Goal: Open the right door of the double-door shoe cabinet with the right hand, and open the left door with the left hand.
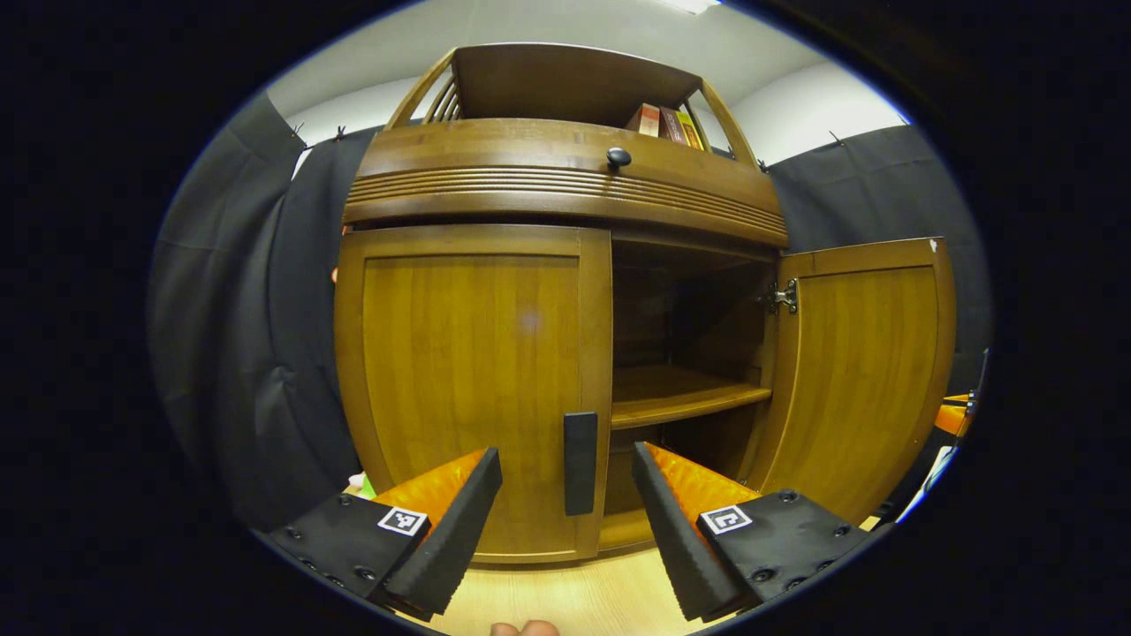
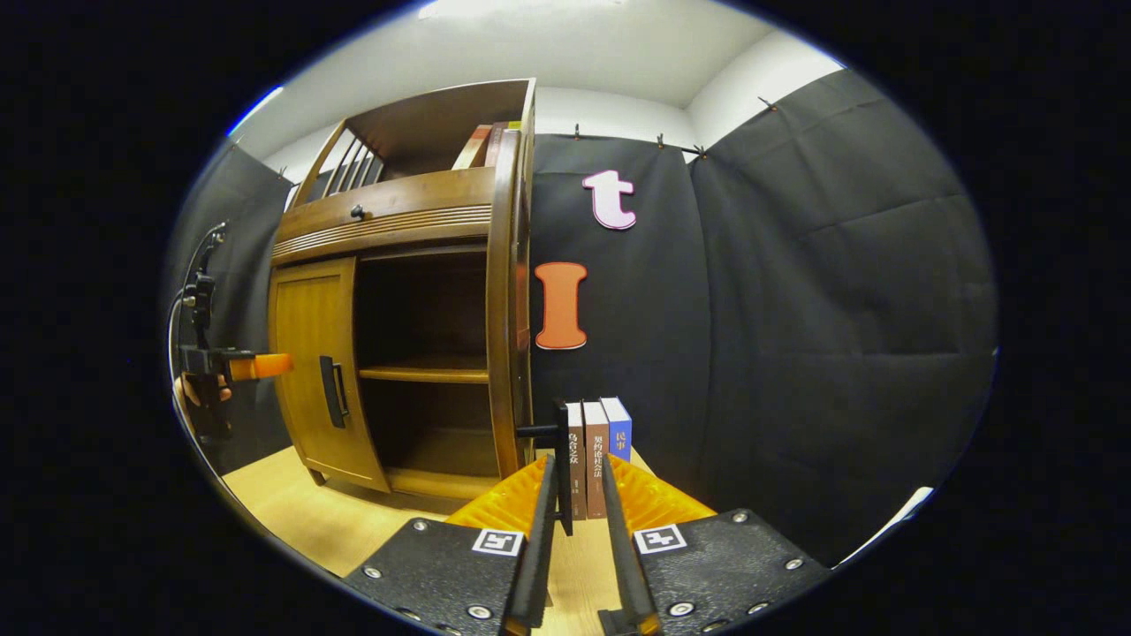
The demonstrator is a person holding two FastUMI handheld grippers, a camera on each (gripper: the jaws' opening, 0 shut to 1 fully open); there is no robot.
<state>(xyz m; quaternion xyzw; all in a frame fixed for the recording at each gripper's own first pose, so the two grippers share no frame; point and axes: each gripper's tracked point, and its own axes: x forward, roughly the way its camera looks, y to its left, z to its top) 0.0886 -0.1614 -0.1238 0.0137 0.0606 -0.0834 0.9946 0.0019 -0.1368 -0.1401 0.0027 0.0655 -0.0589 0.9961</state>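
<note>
In the left gripper view the wooden shoe cabinet (image 1: 565, 190) faces me. Its left door (image 1: 473, 380) is closed, with a dark vertical handle (image 1: 580, 464) at its right edge. My left gripper (image 1: 563, 452) is open, one finger on each side of that handle and just short of it. The right door (image 1: 861, 371) stands swung out. In the right gripper view that door (image 2: 505, 300) is edge-on, and its handle (image 2: 563, 468) sits between the fingers of my right gripper (image 2: 579, 459). They stand close together, the left one against the handle and a gap on the other side.
The cabinet stands on a light wooden table (image 1: 574, 592). Inside is a bare shelf (image 2: 424, 373). Three upright books (image 2: 596, 450) stand on the table behind the open door. A drawer knob (image 1: 618, 158) and more books (image 1: 667, 124) sit higher up.
</note>
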